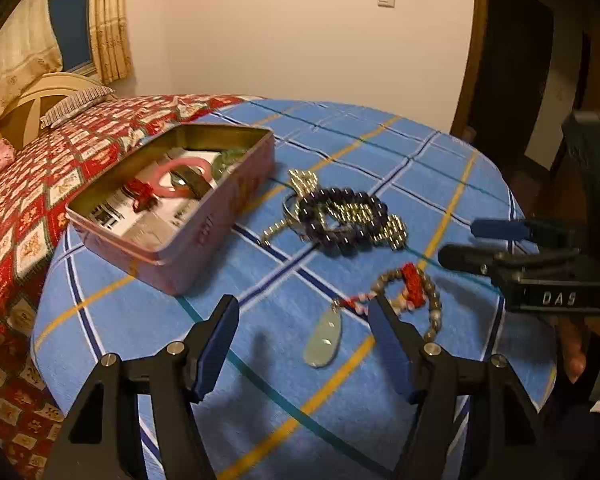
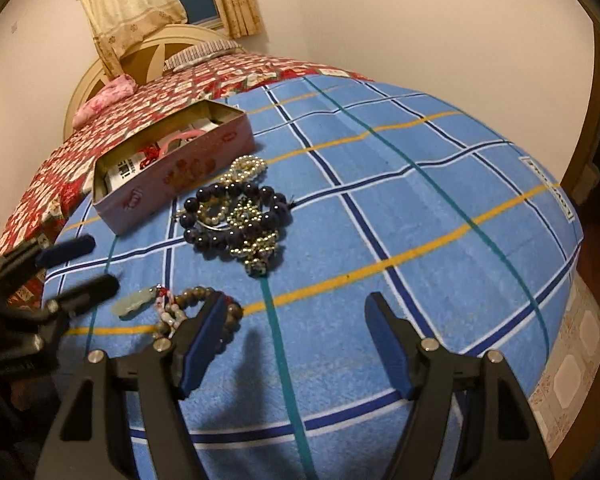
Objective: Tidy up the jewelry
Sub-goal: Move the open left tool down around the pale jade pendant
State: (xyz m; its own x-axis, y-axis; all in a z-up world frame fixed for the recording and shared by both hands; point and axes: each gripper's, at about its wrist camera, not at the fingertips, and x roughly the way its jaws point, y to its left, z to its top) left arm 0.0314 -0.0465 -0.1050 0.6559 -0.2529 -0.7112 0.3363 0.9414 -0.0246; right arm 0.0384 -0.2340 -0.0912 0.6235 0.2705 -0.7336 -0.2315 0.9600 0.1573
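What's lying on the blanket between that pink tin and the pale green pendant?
Nothing: in the left wrist view, only bare blue checked blanket lies between the pink tin and the pale green pendant.

— Where do the two views look from?
— Each wrist, close and angled down over the blue checked blanket (image 1: 380,152). Both share the pink tin (image 1: 204,232) and the beads (image 2: 236,220).

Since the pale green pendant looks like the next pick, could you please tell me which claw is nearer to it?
Left. The left claw has the pale green pendant just ahead between its open fingers; the right claw hovers beside it, over bare blue towel.
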